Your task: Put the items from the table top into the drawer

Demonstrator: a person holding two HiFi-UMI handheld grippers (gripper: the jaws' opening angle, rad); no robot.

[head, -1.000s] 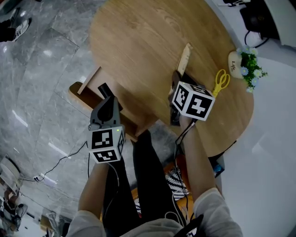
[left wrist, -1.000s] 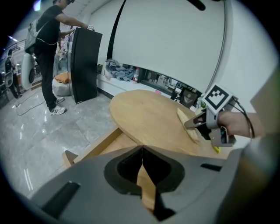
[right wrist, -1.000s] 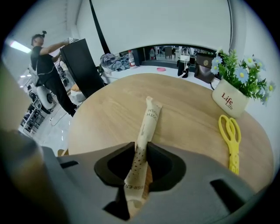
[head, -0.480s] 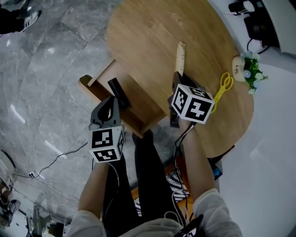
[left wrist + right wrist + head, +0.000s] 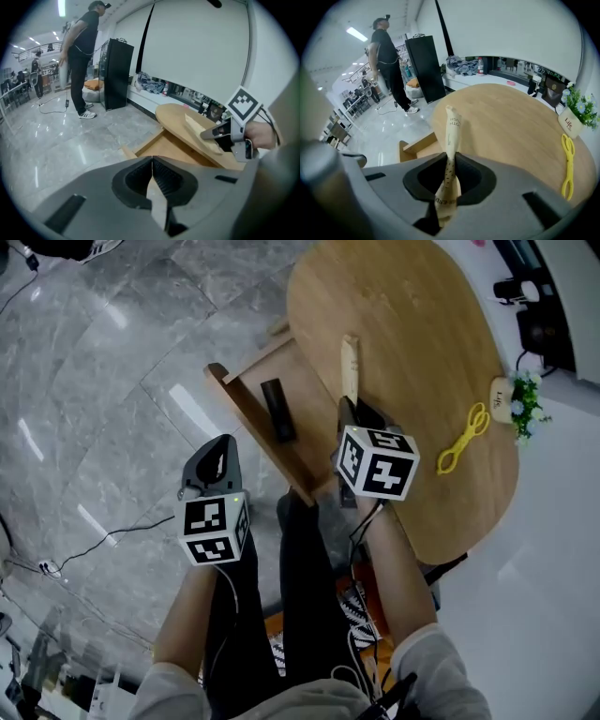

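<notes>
My right gripper (image 5: 349, 411) is shut on the lower end of a long beige paper packet (image 5: 350, 362), which sticks out over the left edge of the round wooden table (image 5: 412, 324). The right gripper view shows the packet (image 5: 452, 129) pinched upright between the pads of that gripper (image 5: 451, 157). Beside the table the wooden drawer (image 5: 248, 413) stands open with a black item (image 5: 277, 411) lying in it. My left gripper (image 5: 217, 457) hangs over the floor just left of the drawer front, shut and empty (image 5: 152, 161). Yellow scissors (image 5: 464, 440) lie on the table's right side.
A small white pot with a plant (image 5: 516, 399) stands at the table's right edge. A cable (image 5: 94, 540) runs across the grey tiled floor. A person (image 5: 84, 47) stands far off beside a black cabinet (image 5: 115, 75).
My right gripper has carried the packet left, from the middle of the table to its edge by the drawer. My left gripper has drawn back from the drawer front.
</notes>
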